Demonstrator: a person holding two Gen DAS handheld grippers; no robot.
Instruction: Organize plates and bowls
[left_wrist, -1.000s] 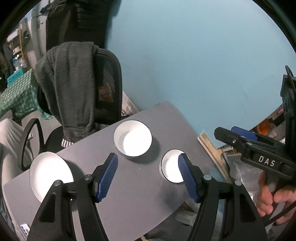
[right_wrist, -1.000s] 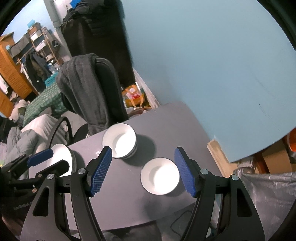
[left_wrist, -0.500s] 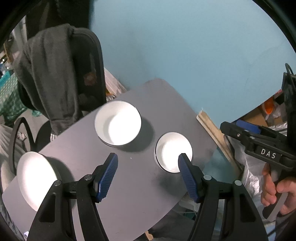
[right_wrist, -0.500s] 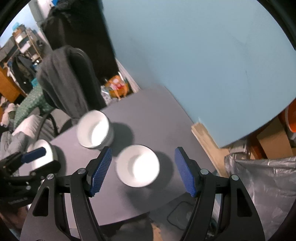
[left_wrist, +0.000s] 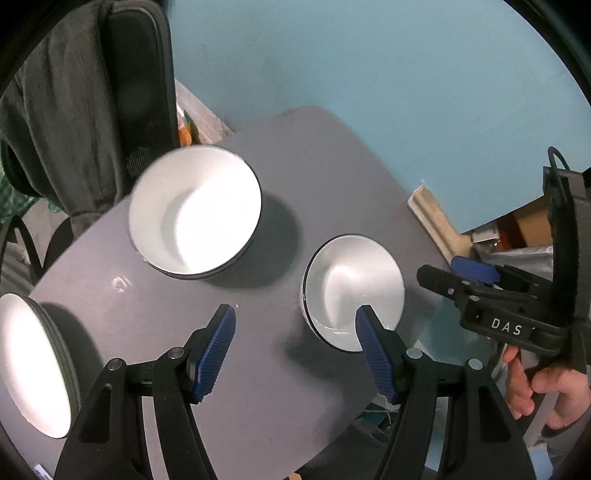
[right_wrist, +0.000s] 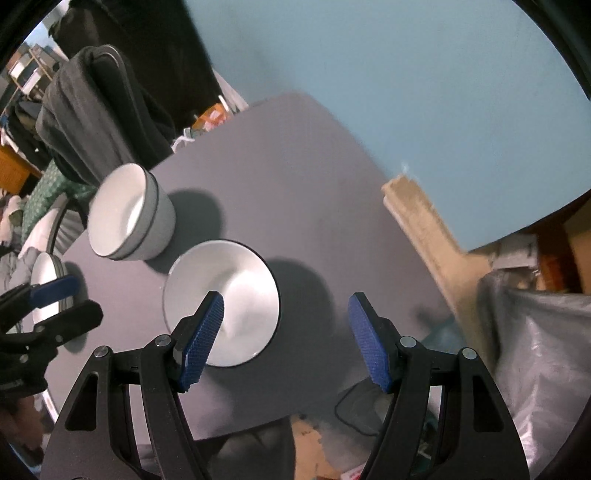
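While both grippers hang over the gray table (left_wrist: 332, 155), nothing is held in either one. The left gripper (left_wrist: 295, 345) has its blue fingers (left_wrist: 216, 350) spread wide apart, with only bare table between them. One finger tip sits in front of the near edge of the small white bowl (left_wrist: 351, 277). That small bowl is near the table's right edge, close to the right gripper (right_wrist: 286, 338), which is wide open too (its blue pads have nothing between them but table). From the right wrist view, the left pad of the right gripper lies over the small bowl's near side, but I cannot tell if it touches.

The big white bowl (left_wrist: 195, 210) stands farther back and to the left, apart from the small one. It looks like two bowls stacked, with a dark line around the side. White plates (left_wrist: 33, 362) sit in a stack at the table's left edge. A chair (left_wrist: 144, 74) with a gray sweater (left_wrist: 55, 110) on it stands behind the table, by the blue wall (left_wrist: 369, 55).
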